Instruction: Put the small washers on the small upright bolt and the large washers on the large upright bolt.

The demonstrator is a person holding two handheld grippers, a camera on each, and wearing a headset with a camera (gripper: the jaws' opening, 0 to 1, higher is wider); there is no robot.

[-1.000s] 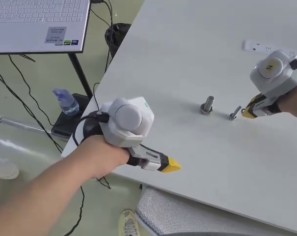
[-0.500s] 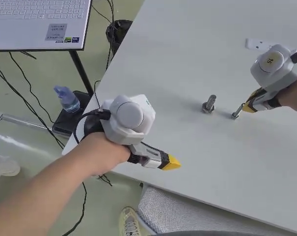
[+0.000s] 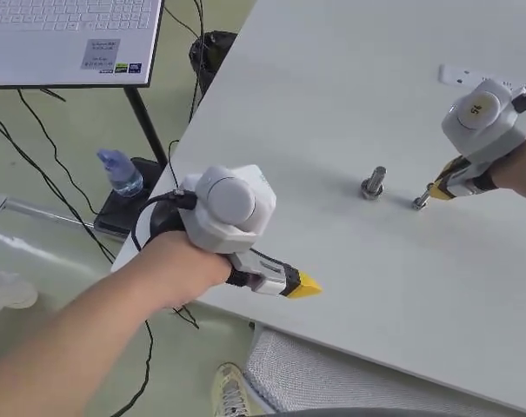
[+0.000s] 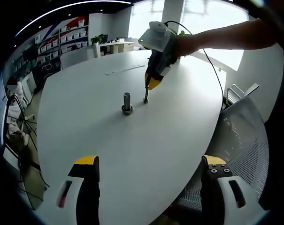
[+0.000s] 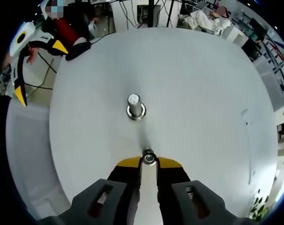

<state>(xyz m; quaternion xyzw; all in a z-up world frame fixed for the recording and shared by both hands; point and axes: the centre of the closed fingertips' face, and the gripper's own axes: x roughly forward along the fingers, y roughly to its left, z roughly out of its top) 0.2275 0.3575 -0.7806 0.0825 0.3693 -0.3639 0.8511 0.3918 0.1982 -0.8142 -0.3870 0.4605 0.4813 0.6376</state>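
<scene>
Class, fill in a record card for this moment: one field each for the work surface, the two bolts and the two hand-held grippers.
surface: white table
large bolt: upright on the table, apart from both grippers
small bolt: beside the large bolt, its top between the right jaws
right hand-held gripper: jaws nearly together, closed on the small bolt's top
left hand-held gripper: jaws wide open, holding nothing, at the table's near edge

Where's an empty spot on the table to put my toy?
Free: the wide table stretch beyond the large bolt, and the near strip between left tongs and bolts. Crowded: the small bolt, with right tongs at it.
</scene>
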